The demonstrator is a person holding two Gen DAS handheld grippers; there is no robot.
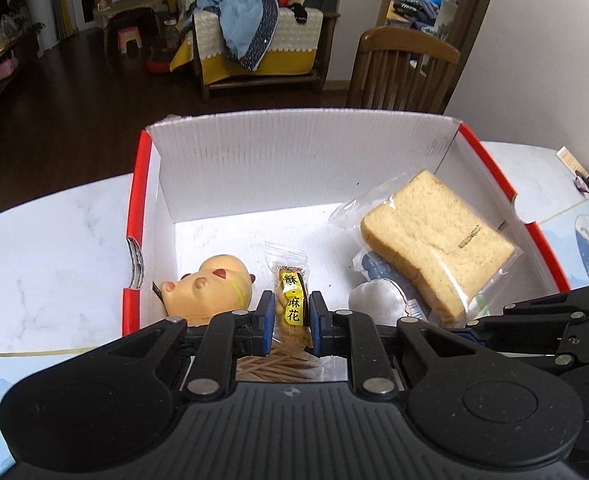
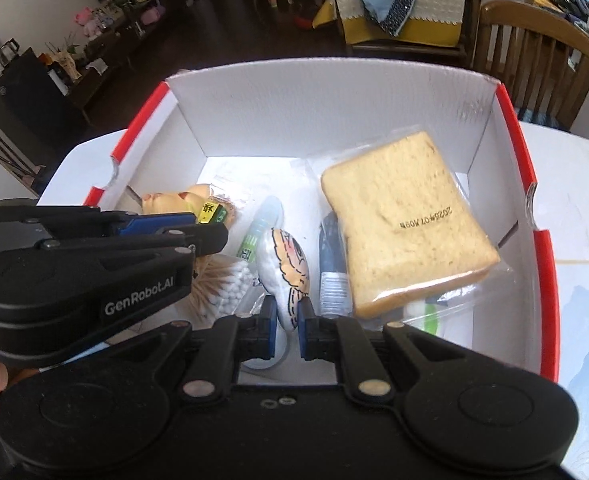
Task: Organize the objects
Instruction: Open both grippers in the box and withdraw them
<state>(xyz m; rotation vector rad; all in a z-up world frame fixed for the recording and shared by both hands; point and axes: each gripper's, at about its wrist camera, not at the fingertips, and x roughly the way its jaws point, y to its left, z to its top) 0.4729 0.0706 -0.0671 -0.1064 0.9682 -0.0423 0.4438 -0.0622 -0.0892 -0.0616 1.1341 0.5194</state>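
Snacks and small oddments lay gathered in the red-edged white cardboard box (image 1: 250,160), which served as the one collecting place for the job. The left gripper (image 1: 291,314) was clamped narrowly on a fried-dough-twist snack packet (image 1: 290,300), holding it upright over the near part of the box floor, likely so it could be set down beside the things already there. Just left of the packet, inside the box, lay a peach-coloured toy figure (image 1: 210,288) against the left wall. Under the left gripper, on the box floor, sat a bundle of cotton swabs (image 2: 230,288).

The right gripper (image 2: 286,316) was pinched on the lower end of a small white plush with an orange printed face (image 2: 284,268), near the box's front wall; whether it was being placed or taken up I could not tell. A sealed bag of sliced bread (image 2: 406,220) leaned against the box's right wall, propped over a dark packet (image 2: 330,248), probably because the floor beneath was already crowded. A clear tube with a green label (image 2: 260,228) lay between the plush and the swabs.

The sorting looked well advanced.
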